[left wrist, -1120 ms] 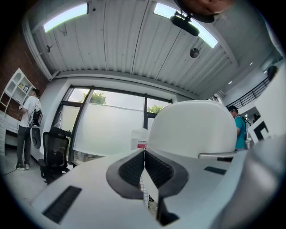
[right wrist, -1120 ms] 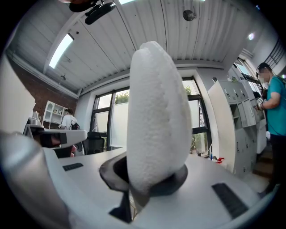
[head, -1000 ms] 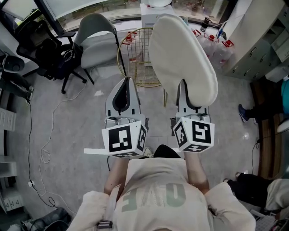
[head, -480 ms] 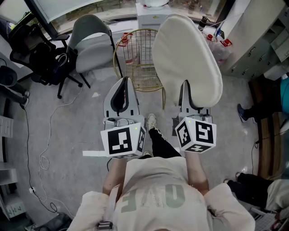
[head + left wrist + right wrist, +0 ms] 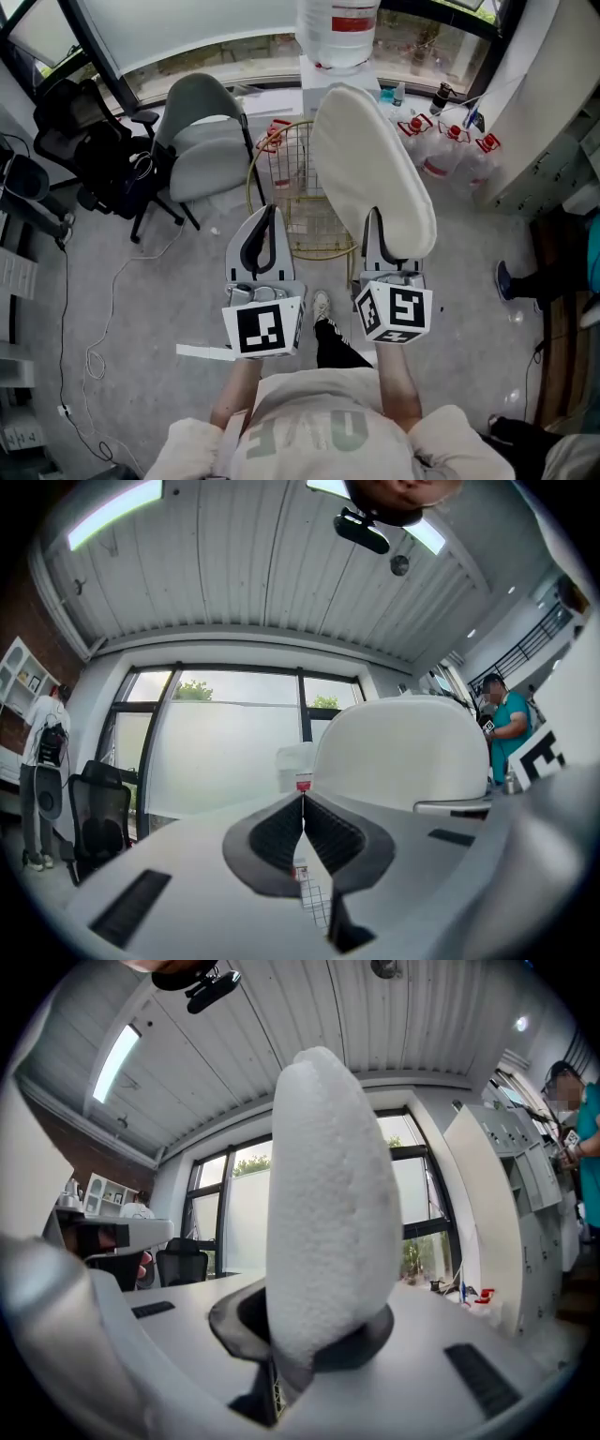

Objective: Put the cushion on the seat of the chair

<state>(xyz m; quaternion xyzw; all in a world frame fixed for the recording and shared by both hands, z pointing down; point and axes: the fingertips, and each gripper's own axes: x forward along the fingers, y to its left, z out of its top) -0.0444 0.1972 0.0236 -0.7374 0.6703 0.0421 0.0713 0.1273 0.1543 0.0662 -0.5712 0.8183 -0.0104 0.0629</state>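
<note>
The cushion [image 5: 370,169] is gripped by its near edge between the closed-down jaws of the right gripper [image 5: 377,225] and is seen above the gold wire chair [image 5: 291,202] in the head view. The left gripper [image 5: 269,214] is closed, with nothing held. The cushion is oval, cream and nubbly. The red label on the water bottle [image 5: 339,28] cannot be read.

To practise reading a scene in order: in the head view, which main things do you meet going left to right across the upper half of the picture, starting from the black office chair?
From the left: black office chair → grey chair → gold wire chair → cushion → red-capped bottles.
</note>
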